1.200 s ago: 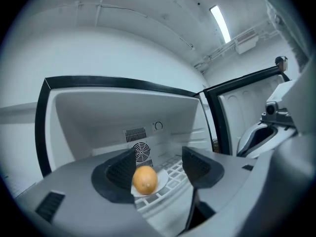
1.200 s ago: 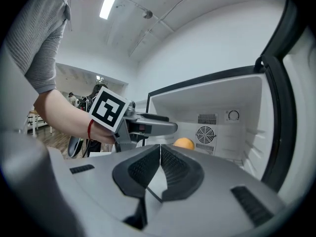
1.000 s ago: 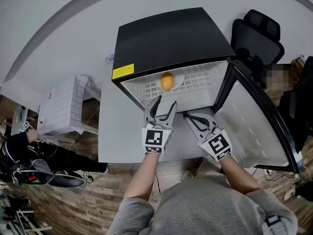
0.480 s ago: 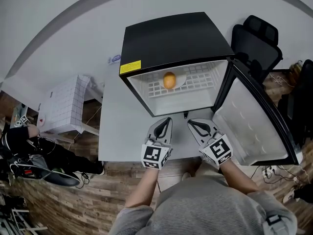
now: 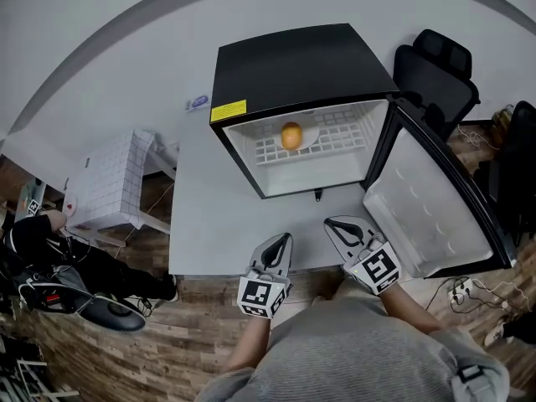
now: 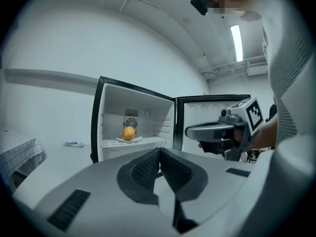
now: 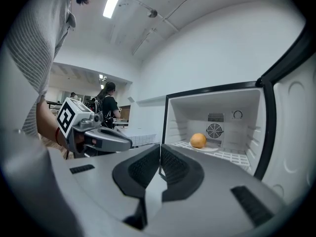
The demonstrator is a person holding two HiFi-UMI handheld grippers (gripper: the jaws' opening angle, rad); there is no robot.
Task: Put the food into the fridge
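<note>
A small black fridge (image 5: 301, 65) stands on the white table with its door (image 5: 427, 203) swung open to the right. On its wire shelf an orange (image 5: 291, 136) rests on a white plate (image 5: 306, 137); both also show in the left gripper view, orange (image 6: 129, 133), and in the right gripper view, orange (image 7: 198, 140). My left gripper (image 5: 282, 244) is shut and empty, held near the table's front edge, well short of the fridge. My right gripper (image 5: 335, 227) is beside it, also shut and empty, just left of the open door.
The white table (image 5: 205, 216) carries a small blue-and-white item (image 5: 198, 102) left of the fridge. A white gridded box (image 5: 105, 181) stands to the left below the table. A black office chair (image 5: 440, 65) is behind the fridge on the right. A person crouches at far left.
The left gripper's jaws went from open to shut with nothing in them. Both grippers drew back from the fridge mouth toward the table's front edge. The orange stayed on the shelf.
</note>
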